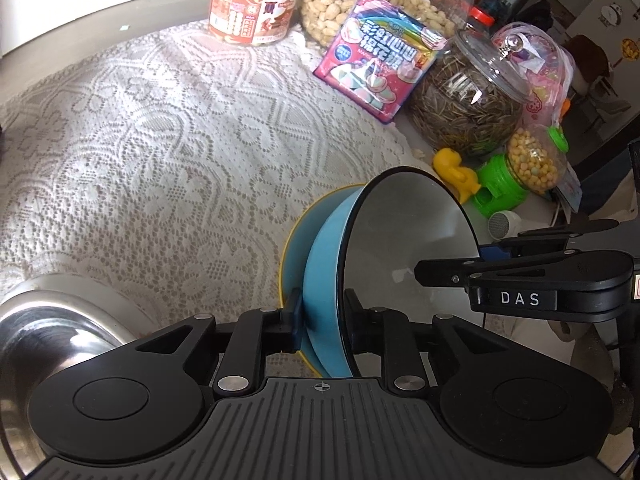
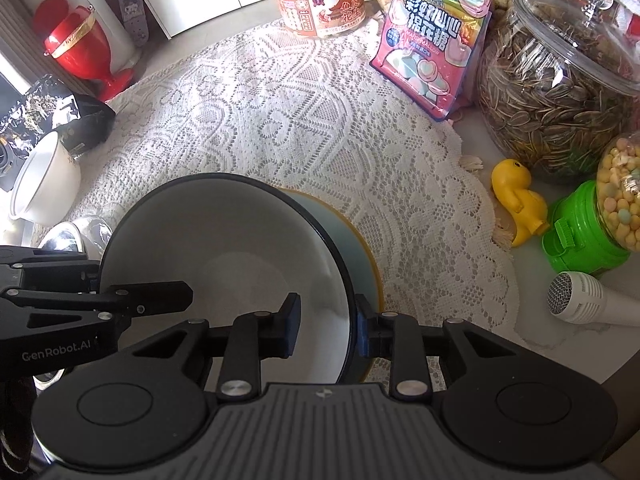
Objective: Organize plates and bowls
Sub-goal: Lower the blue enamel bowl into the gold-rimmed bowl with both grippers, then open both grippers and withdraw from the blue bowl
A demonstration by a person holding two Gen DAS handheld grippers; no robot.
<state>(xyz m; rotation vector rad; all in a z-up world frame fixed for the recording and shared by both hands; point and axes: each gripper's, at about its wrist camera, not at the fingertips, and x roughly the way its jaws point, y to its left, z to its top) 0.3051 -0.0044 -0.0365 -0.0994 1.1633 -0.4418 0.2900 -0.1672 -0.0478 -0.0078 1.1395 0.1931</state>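
A light blue bowl (image 1: 324,280) with a black rim and grey-white inside sits in a yellow-rimmed blue plate (image 1: 298,232) on the lace cloth. My left gripper (image 1: 322,316) is shut on the bowl's near wall. In the right wrist view the same bowl (image 2: 224,248) fills the middle, over the yellow-rimmed plate (image 2: 370,264). My right gripper (image 2: 328,326) straddles the bowl's right rim with a gap at the inner pad. The right gripper shows at the right of the left wrist view (image 1: 460,272). The left gripper shows at the left of the right wrist view (image 2: 160,294).
A steel bowl (image 1: 36,328) lies at the left, also in the right wrist view (image 2: 72,236) beside a white bowl (image 2: 44,188). Snack jars (image 2: 556,92), a marshmallow bag (image 2: 432,40), a yellow duck (image 2: 516,204), a green dispenser (image 2: 584,240) and a microphone (image 2: 584,296) crowd the right and back.
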